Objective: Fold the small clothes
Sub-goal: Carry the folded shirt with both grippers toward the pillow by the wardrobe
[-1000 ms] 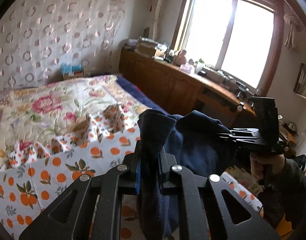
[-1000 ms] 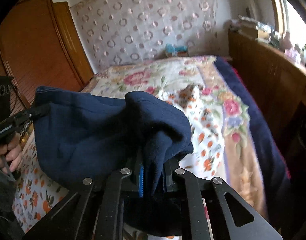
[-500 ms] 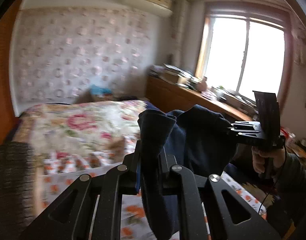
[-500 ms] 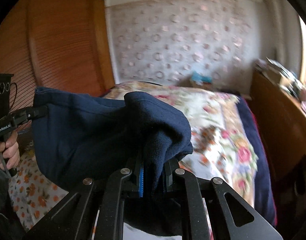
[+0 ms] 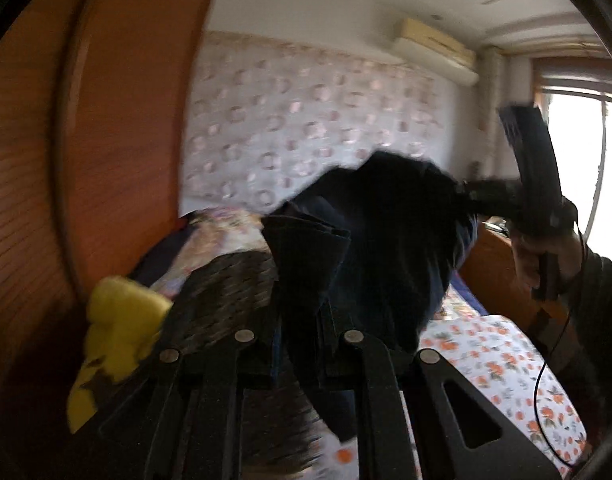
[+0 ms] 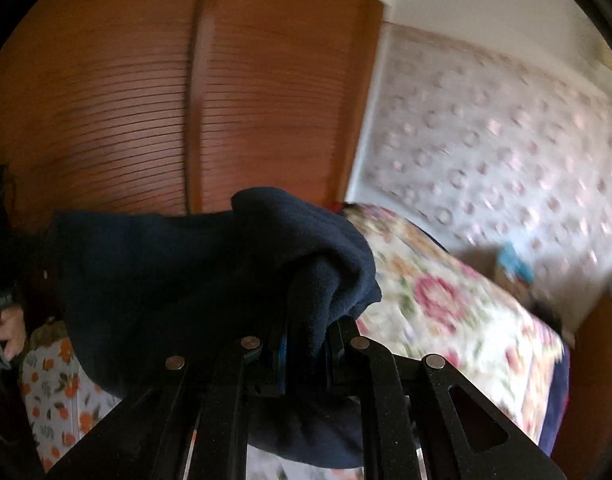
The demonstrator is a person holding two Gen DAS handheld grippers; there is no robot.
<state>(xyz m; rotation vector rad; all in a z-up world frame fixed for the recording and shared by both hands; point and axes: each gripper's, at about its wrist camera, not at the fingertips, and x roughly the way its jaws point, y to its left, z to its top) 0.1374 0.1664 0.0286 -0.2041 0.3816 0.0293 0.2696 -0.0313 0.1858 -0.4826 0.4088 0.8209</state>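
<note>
The navy fleece garment [image 6: 178,280] hung in the air between the two grippers, above the near end of the bed [image 6: 445,300]. The left gripper [image 5: 302,344] pinched one bunched edge of it, jaws pressed onto the cloth. The right gripper [image 6: 306,344] clamped the other edge the same way. A slatted wooden wardrobe [image 6: 146,100] stood beyond on the left; a yellow item [image 5: 118,320] lay near it.

Left wrist view looks along its black two-finger gripper [image 5: 300,344] toward the orange slatted wooden wardrobe [image 5: 118,128] and patterned wall. Right wrist view faces likewise. Both closely share the dark navy fleece garment [image 6: 210,276].
</note>
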